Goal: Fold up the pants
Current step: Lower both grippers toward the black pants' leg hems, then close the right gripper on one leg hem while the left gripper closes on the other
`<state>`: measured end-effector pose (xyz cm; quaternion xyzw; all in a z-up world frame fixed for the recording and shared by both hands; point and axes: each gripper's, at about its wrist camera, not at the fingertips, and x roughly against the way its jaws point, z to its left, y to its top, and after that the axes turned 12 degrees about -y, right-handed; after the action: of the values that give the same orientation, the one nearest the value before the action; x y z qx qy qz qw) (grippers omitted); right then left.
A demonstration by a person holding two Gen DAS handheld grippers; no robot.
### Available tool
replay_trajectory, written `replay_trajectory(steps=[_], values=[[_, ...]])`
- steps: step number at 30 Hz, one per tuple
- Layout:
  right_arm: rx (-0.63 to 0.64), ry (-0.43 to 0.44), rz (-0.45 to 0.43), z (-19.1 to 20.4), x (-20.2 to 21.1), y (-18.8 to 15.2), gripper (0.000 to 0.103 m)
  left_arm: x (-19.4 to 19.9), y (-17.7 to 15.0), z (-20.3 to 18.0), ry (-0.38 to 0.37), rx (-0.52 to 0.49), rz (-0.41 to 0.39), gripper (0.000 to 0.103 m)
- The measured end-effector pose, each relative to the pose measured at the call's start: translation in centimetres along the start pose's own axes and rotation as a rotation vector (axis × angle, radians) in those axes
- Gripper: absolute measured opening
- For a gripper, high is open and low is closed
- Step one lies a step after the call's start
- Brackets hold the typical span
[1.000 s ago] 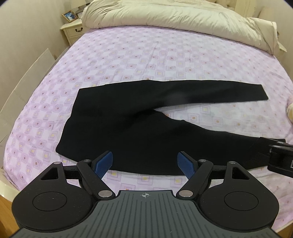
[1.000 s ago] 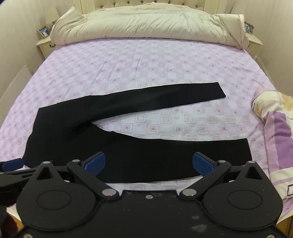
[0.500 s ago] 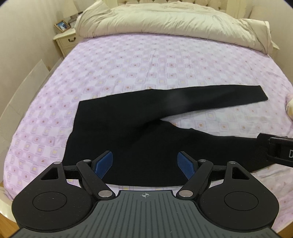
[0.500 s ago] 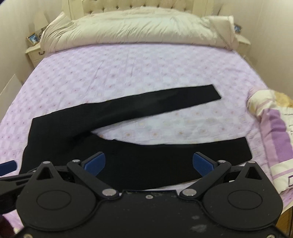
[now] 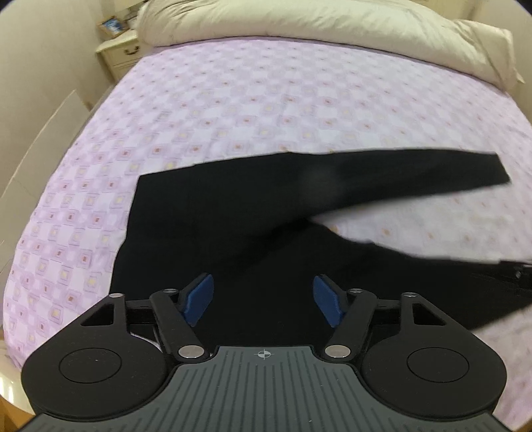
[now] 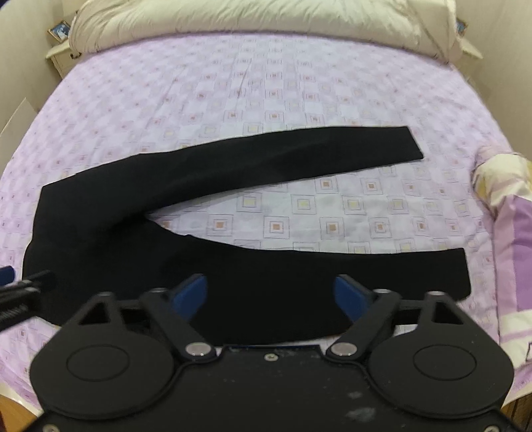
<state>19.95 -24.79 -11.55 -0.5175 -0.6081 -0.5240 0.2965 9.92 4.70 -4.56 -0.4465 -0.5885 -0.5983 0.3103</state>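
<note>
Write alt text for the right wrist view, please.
Black pants lie flat on a purple patterned bed sheet, legs spread in a V toward the right. The right tool hovers open above the near leg, its jaws just closing; a cream duvet lies behind.

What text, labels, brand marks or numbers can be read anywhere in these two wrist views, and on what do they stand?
No readable text in either view.
Crosshair mark on the left tool's grey housing: a sign only, no letters.
Framed pictures on the nightstands: too small and blurred to read.
Black pants, purple sheet, beige duvet and folded quilt: no label or print visible.
</note>
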Motion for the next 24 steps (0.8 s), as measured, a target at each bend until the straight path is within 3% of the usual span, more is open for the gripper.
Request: replay_trajectory(steps=[3,5,13,24], values=[[-0.031,0.016,0.047,-1.0,-2.3,2.2,0.069,-1.1,1.8,0.1,0.000,0.030,0.006,0.054],[-0.048,0.016,0.054,-1.7,-3.5,4.0,0.069,-1.9,3.1,0.1,0.008,0.051,0.002,0.052],[-0.211,0.005,-0.001,-3.6,-10.2,12.8,0.078,-6.4,8.5,-0.5,0.042,0.072,-0.018,0.048],[-0.402,-0.083,0.099,-3.5,-22.7,22.1,0.081,-12.0,12.2,-0.7,0.061,0.052,-0.015,0.048]])
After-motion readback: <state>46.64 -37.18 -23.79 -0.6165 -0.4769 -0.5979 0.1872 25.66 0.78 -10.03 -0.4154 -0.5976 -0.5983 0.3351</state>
